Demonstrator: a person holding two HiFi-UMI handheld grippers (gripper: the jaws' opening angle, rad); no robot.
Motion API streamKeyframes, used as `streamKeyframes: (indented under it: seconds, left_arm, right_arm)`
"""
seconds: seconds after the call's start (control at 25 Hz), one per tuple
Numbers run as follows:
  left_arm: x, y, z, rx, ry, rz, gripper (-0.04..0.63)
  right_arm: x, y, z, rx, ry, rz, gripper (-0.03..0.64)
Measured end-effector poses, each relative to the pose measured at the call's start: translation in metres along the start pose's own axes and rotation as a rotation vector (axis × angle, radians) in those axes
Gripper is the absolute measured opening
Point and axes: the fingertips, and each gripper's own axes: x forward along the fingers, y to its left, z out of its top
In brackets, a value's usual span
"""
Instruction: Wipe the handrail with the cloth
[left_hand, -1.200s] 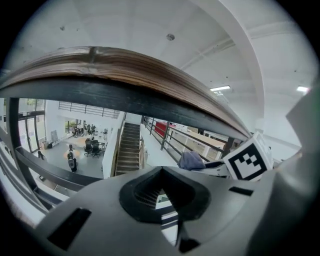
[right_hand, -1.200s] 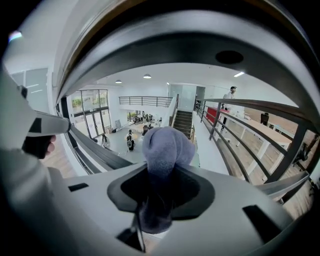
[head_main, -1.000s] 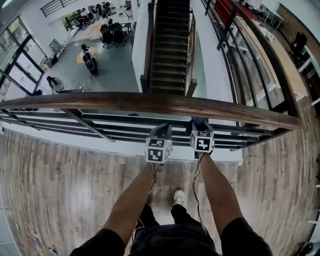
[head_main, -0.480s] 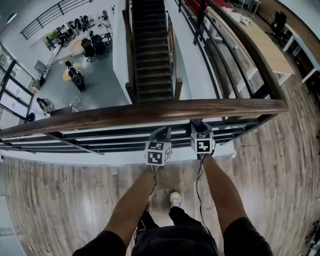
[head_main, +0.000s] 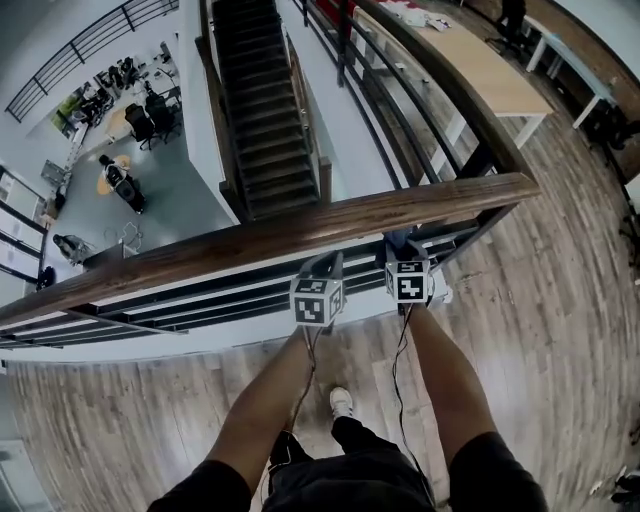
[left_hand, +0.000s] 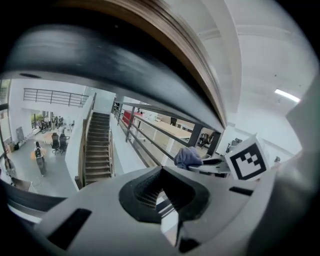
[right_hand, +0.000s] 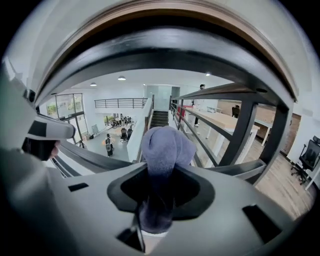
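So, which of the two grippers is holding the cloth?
The right gripper holds it: a blue-grey cloth is clamped between its jaws and sticks out in front of them. The left gripper has its jaws together with nothing between them.

Head view: steeply down over handrail (head_main: 300, 235), crossing 9 to 2 o'clock, staircase (head_main: 255, 110) at 12. Both gripper views sit close under it facing outward; all three share the staircase, left gripper view also catching the cloth (left_hand: 188, 157) at 4 o'clock

Left tongs (head_main: 324, 264), right tongs (head_main: 401, 252) with cloth (head_main: 396, 241), side by side under handrail (head_main: 200, 258).
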Motion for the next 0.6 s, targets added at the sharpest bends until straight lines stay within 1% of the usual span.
streamKeyframes:
  seconds: [0.16, 0.28, 0.4, 0.48, 0.6]
  left_arm:
    - [0.026, -0.03, 0.0, 0.037, 0.019, -0.035, -0.002]
    - [0.038, -0.048, -0.004, 0.044, 0.036, -0.056, -0.002]
    - [0.051, -0.066, -0.008, 0.056, 0.047, -0.083, -0.002]
    - [0.062, -0.08, -0.008, 0.075, 0.046, -0.105, -0.002]
    - [0.077, -0.097, -0.006, 0.097, 0.046, -0.135, -0.002]
  right_arm:
    - [-0.001, -0.044, -0.006, -0.006, 0.013, -0.04, 0.115]
    - [-0.005, -0.079, -0.012, -0.006, 0.025, -0.091, 0.115]
    - [-0.006, -0.117, -0.026, 0.001, 0.062, -0.13, 0.115]
    - [-0.004, -0.137, -0.033, -0.024, 0.084, -0.134, 0.115]
    - [0.001, -0.157, -0.036, -0.046, 0.09, -0.129, 0.115]
